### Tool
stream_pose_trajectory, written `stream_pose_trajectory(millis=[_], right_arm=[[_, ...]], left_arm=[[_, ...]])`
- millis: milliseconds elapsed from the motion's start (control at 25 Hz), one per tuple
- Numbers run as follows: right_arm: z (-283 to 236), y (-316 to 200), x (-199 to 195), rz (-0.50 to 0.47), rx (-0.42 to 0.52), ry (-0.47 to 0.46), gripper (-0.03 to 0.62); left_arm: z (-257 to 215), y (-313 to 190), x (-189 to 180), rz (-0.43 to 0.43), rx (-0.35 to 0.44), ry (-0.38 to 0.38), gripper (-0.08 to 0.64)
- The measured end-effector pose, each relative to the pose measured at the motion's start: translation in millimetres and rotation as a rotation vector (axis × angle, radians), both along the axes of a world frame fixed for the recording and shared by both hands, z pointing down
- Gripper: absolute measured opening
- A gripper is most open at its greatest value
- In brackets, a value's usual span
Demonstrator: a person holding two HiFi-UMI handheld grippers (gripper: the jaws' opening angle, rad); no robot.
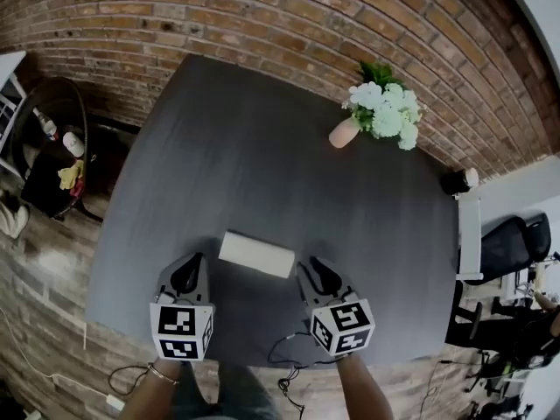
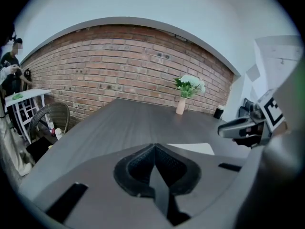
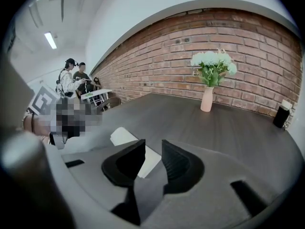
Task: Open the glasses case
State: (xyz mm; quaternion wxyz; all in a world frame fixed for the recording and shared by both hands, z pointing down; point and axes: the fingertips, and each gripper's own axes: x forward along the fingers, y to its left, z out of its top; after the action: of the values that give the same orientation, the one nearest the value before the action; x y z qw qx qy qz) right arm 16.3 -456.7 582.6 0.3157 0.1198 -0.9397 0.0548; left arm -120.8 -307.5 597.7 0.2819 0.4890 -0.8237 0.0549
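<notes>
Lying flat on the dark table (image 1: 262, 147), near its front edge, the white case (image 1: 256, 254) is sitting closed and slightly askew between the two grippers. The left gripper (image 1: 192, 266) is hovering just beside the case's left end. In the left gripper view its jaws are pressing together with nothing between them, and the case (image 2: 193, 148) is showing ahead and to the right. The right gripper (image 1: 317, 268) is hovering just beside the case's right end. In the right gripper view its jaws are standing apart and empty, with the case (image 3: 123, 136) lying beyond the gap on the left. Both grippers are pointing forward and down toward the table. A pink vase (image 1: 344, 133) holding white flowers (image 1: 385, 108) is standing well apart at the far right, in front of the brick wall (image 1: 262, 16).
</notes>
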Motion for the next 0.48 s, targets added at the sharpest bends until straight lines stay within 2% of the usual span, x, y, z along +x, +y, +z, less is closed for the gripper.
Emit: stream_pose_trajectory(millis=[320,480], right_arm=[[37,21,6,-0.091,0.060,0.063,0.115],[45,33,6,-0.197,0.213,0.113,0.115]], left_arm=[[24,-1,10,0.026,-0.036,0.020,-0.005],[24,-6,17,0.055,-0.028,0.011,-0.005]])
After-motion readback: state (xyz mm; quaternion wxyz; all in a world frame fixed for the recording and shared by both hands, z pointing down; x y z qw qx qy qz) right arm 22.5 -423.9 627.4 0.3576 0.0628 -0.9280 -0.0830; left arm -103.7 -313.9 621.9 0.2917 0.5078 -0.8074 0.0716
